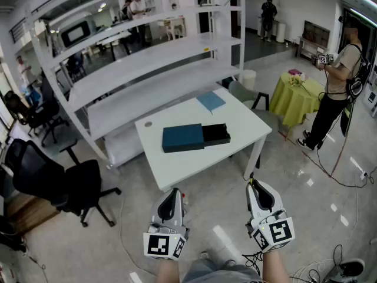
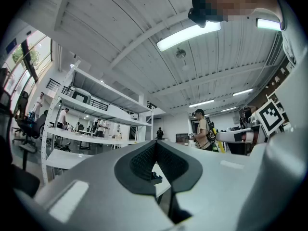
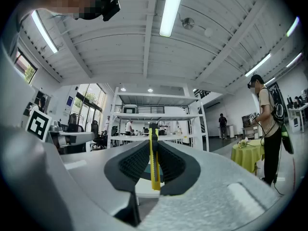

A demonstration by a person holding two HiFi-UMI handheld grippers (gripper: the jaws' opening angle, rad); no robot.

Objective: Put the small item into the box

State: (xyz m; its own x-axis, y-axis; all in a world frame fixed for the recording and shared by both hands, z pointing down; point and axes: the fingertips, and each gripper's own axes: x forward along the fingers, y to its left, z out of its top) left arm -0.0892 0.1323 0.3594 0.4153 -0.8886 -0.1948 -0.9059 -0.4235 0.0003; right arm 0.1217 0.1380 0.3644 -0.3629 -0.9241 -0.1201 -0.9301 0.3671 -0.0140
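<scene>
A dark teal box [image 1: 183, 138] lies on the white table [image 1: 177, 167], its black inner tray [image 1: 215, 134] slid out to the right. Both grippers hang low in the head view, well short of the table's front edge. My right gripper [image 1: 252, 183] is shut on a thin yellow utility knife [image 3: 153, 160], which stands upright between the pads [image 3: 168, 165] with its dark tip poking out above. My left gripper [image 1: 172, 191] is shut, its pads [image 2: 144, 160] pressed together with nothing between them [image 2: 155, 148].
A light blue flat item [image 1: 211, 101] lies at the table's far right corner. White shelving [image 1: 147, 69] stands behind the table. A black office chair [image 1: 65, 184] is to the left. A person [image 1: 336, 81] and a yellow-green clothed table [image 1: 297, 96] are to the right, with cables [image 1: 339, 175] on the floor.
</scene>
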